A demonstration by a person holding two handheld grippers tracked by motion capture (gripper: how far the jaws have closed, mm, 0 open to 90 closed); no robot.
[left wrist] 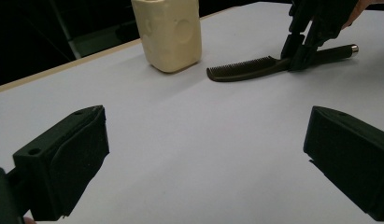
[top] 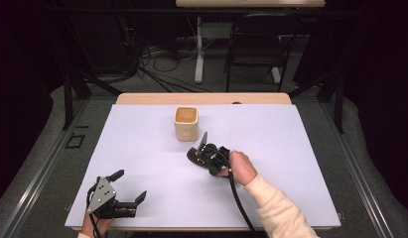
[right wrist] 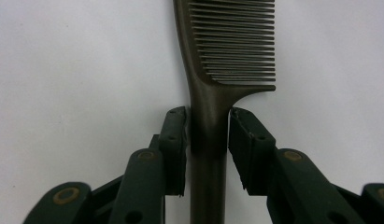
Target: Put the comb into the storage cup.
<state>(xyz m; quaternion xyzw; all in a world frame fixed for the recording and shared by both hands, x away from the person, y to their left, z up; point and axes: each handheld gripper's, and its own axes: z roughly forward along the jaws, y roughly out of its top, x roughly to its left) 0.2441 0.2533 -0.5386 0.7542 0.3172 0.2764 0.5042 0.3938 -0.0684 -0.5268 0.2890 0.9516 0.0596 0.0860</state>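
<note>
A dark brown comb [right wrist: 227,42] lies flat on the white table top, its teeth end [top: 193,155] just in front of a cream square cup [top: 186,124]. My right gripper [top: 201,151] reaches down over the comb's handle [left wrist: 334,52]. In the right gripper view its jaws [right wrist: 208,126] stand on either side of the handle, just below the teeth, with only a sliver of gap at each pad. My left gripper [top: 131,185] rests near the front left of the table, open wide with nothing between its fingers [left wrist: 68,154]. The cup [left wrist: 171,32] stands upright.
A white sheet [top: 291,148] covers the wooden table, whose far edge [top: 142,98] shows behind the cup. Beyond the table are a dark floor with cables, a table leg [top: 198,49] and a black chair [top: 256,44].
</note>
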